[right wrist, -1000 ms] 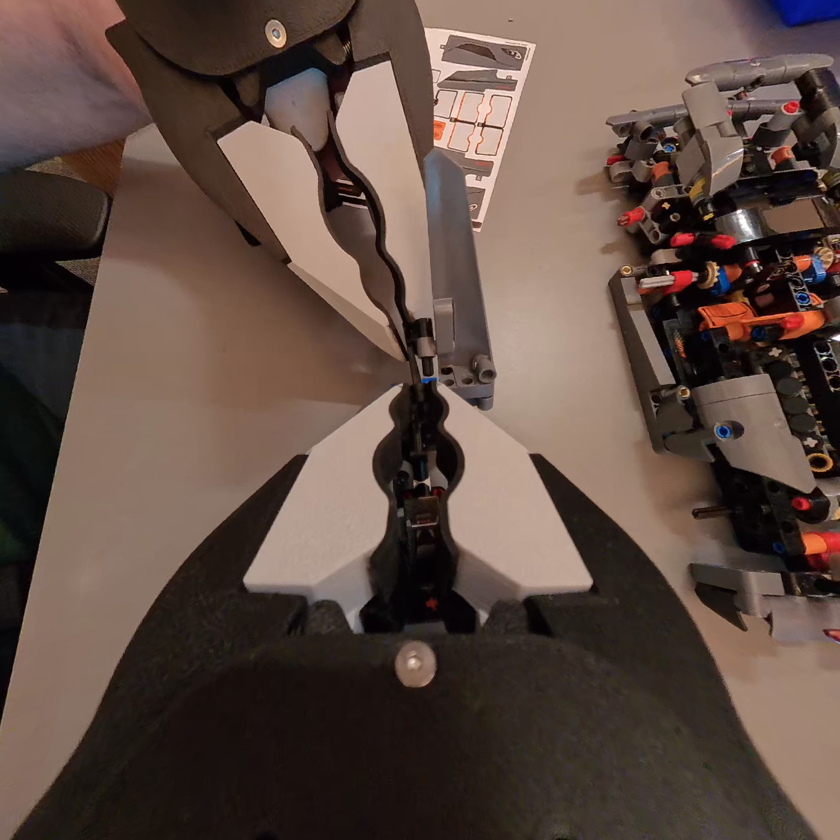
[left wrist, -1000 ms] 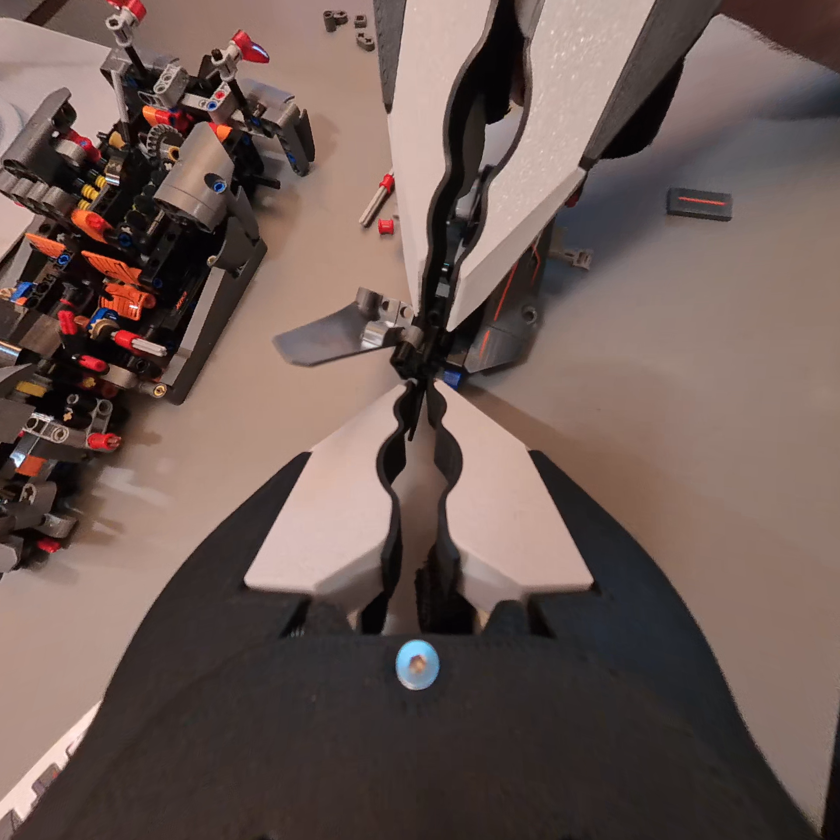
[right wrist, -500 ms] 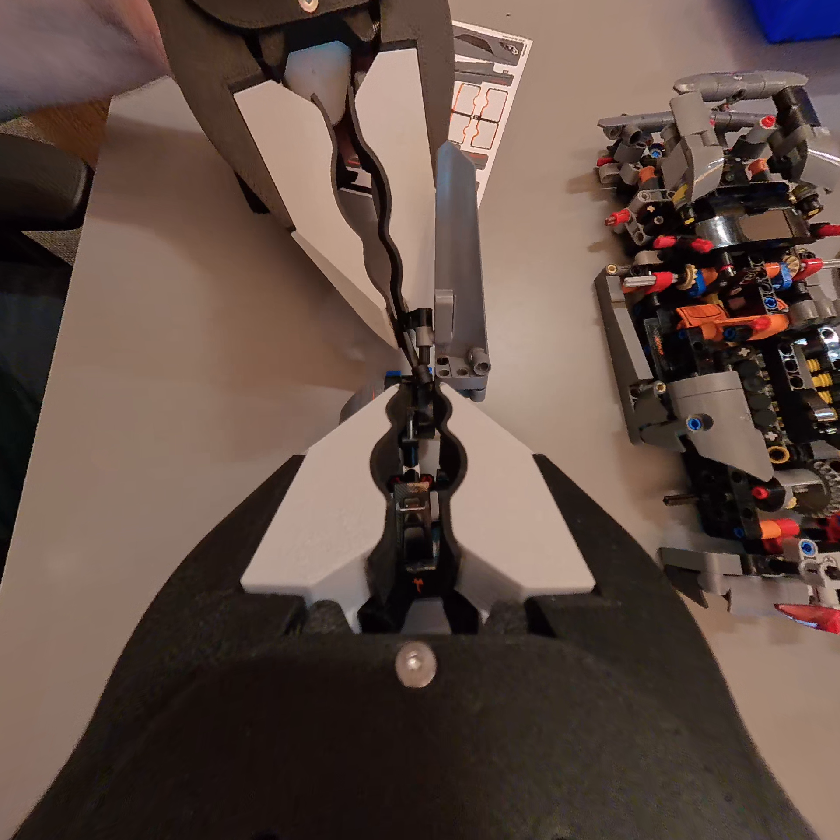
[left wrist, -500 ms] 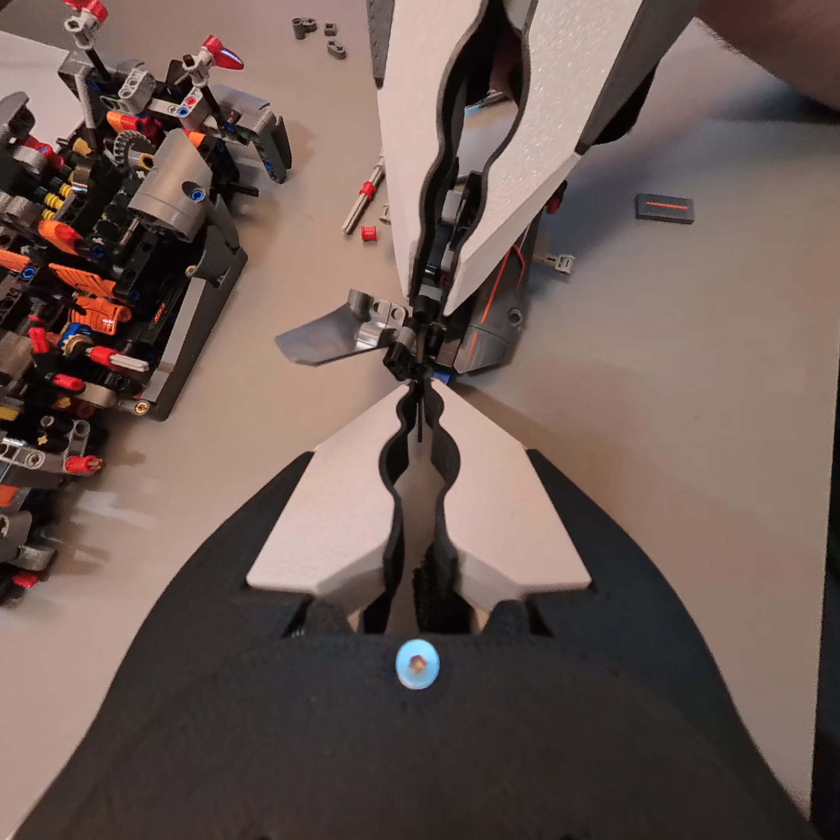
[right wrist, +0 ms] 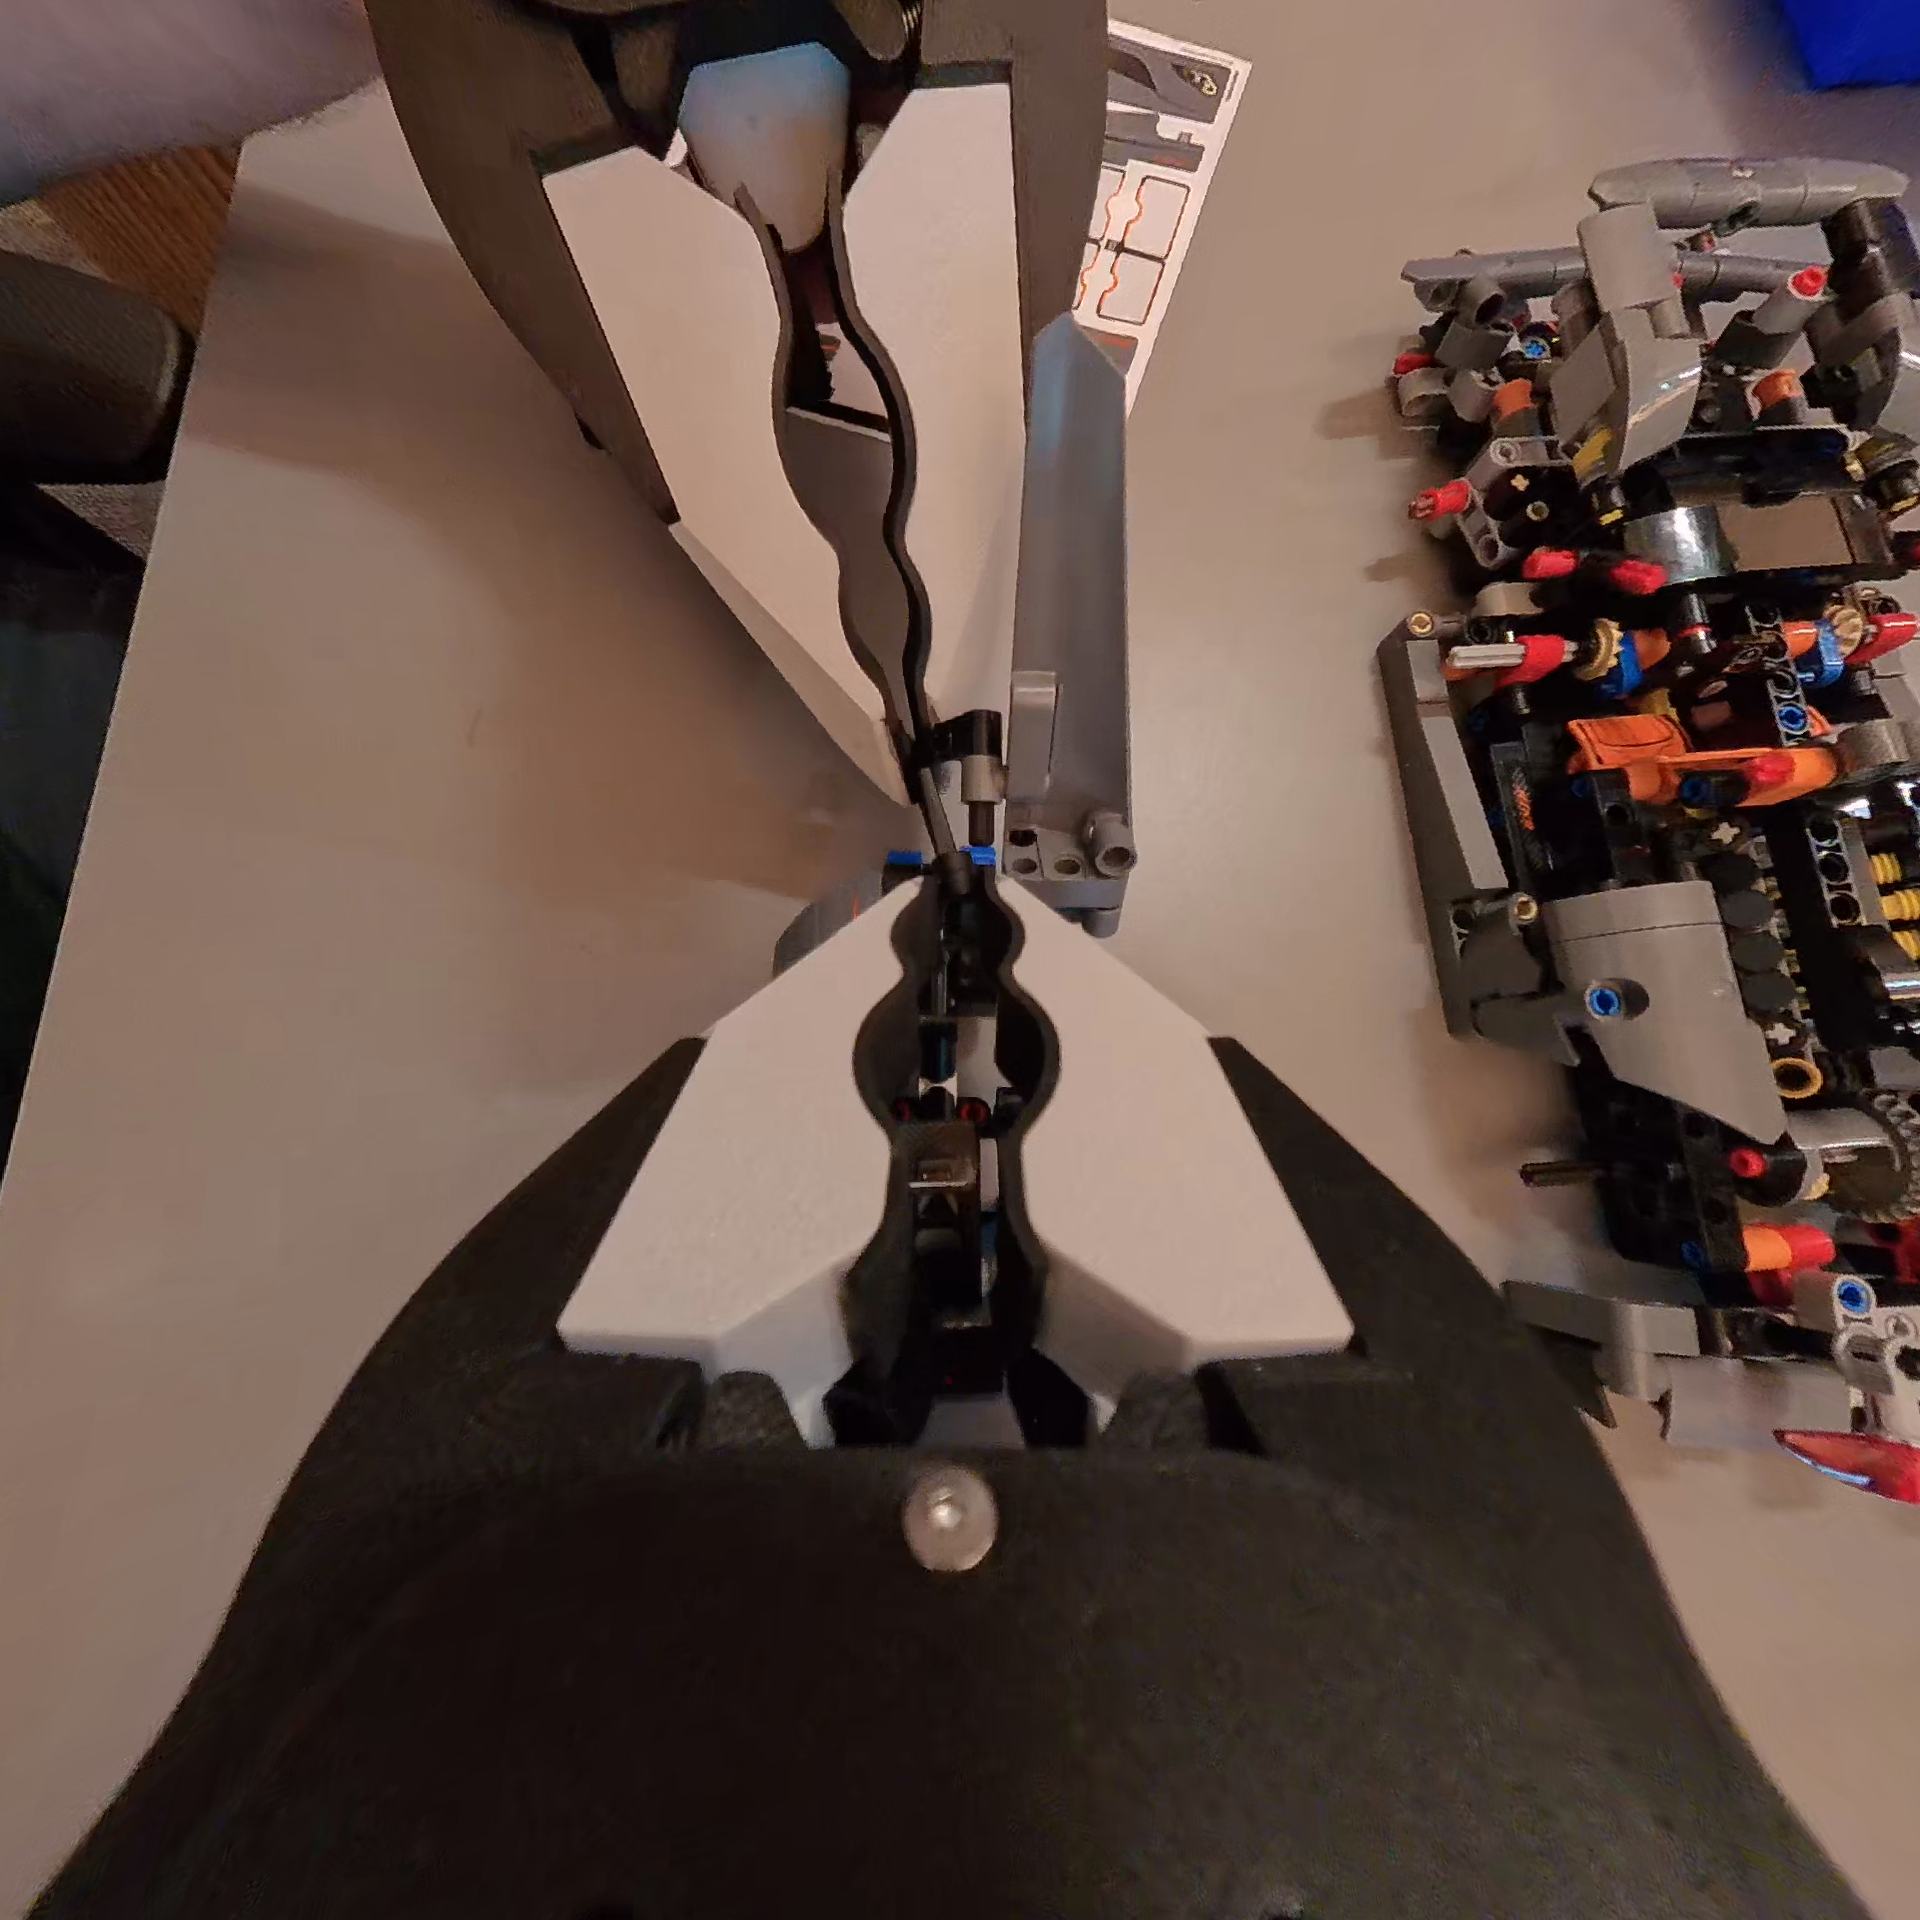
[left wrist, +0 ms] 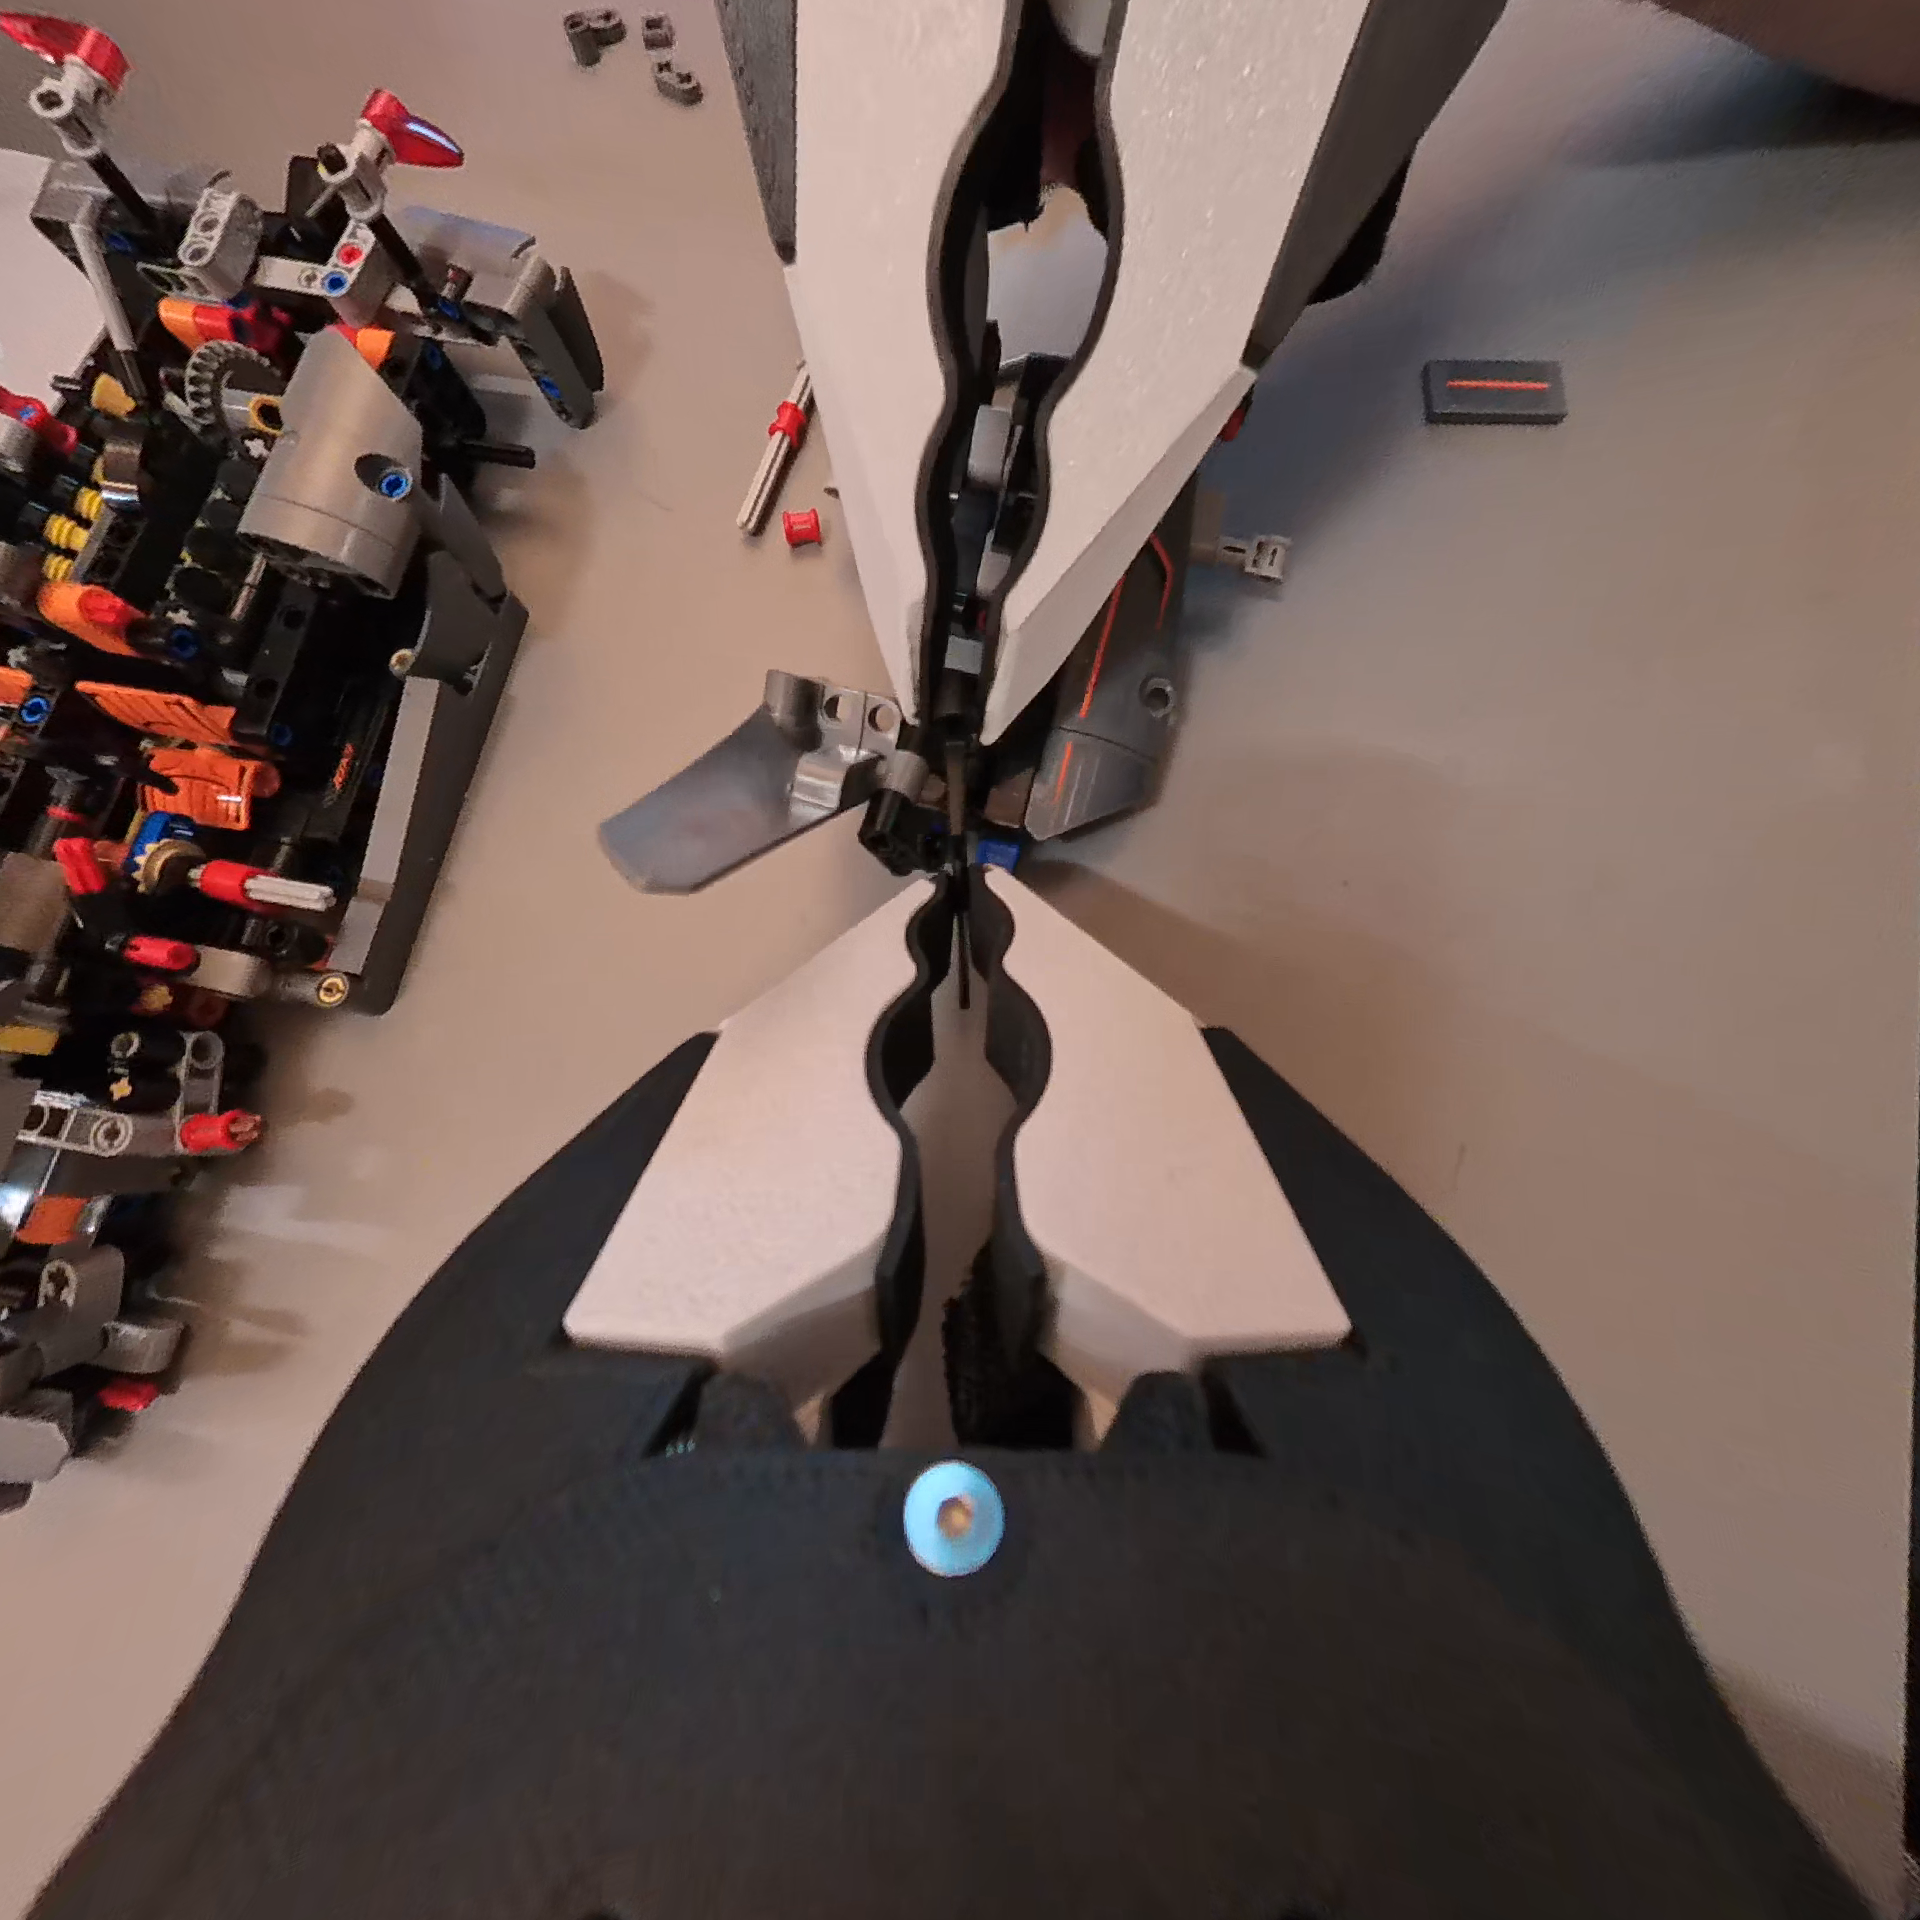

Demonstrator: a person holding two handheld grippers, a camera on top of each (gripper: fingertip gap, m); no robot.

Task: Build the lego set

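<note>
Left tool is pinched shut on a thin black axle, tips meeting the right tool head-on. Right tool is clamped on a small sub-assembly of black and grey parts that runs back between its fingers; a long grey panel sticks out ahead of its tips, to the right.

Likely reason for the opposed hold: right tool steadies the sub-assembly in the air while the left feeds the axle into a black connector at the joint. Axle looks lined up with it; how deep it sits, cannot tell.

The main lego model lies on the tabletop well to the right of the right tool, apart from the work. In the left view it sits far left.

Room: bare tabletop under and left of the right tool's tips, with the tabletop edge and a dark chair beyond. A sticker sheet lies past the left tool. Loose bits behind the right tool in the left view: a red bush and a black tile. Nothing crowds the joint.
</note>
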